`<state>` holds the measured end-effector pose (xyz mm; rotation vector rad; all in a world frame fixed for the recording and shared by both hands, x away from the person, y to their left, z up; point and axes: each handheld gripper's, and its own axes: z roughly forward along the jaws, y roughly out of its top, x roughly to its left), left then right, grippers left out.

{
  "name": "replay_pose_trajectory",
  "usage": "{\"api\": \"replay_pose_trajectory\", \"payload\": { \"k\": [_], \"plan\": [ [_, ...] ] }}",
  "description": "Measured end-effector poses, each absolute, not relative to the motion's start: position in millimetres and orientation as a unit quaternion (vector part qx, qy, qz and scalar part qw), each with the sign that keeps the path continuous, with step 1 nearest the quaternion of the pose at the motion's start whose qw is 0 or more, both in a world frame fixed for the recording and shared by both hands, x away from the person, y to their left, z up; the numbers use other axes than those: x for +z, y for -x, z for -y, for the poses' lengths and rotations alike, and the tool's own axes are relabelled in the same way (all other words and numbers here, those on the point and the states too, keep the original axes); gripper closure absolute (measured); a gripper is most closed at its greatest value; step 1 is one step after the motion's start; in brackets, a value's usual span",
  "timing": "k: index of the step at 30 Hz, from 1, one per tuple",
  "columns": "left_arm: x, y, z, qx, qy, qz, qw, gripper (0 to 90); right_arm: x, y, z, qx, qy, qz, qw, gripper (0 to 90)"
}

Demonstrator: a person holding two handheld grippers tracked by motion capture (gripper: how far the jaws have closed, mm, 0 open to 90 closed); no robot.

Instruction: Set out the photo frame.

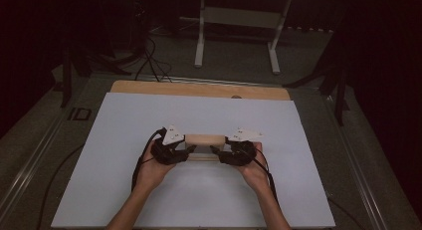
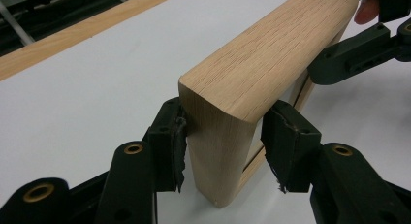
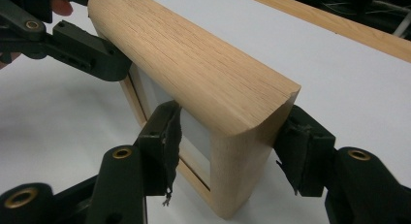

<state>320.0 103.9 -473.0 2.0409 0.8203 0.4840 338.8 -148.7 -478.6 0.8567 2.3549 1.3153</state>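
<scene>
Both claws — left [image 1: 190, 149], right [image 1: 214, 150] — clamp wooden frame [image 1: 204, 140]; underside hidden.

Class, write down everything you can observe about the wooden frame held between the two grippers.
The wooden frame is light, oak-like wood with visible grain, a broad flat top with rounded edges, and an open rectangular middle with a thin inner lip. It stands upright on its lower edge on the white table sheet, near the middle. The left gripper has its jaws on either side of one end post, pads against the wood; the right gripper clasps the opposite end likewise. Whether it is lifted slightly cannot be told.
</scene>
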Motion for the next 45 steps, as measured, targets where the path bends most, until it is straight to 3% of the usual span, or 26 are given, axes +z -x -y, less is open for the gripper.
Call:
{"api": "replay_pose_trajectory", "payload": {
  "k": [45],
  "plan": [
    [-484,-347,-109,0.175,-0.794,-0.372,0.448,52.7,-481,-349,156,0.460,-0.331,-0.809,0.155,47.8]
  ]
}}
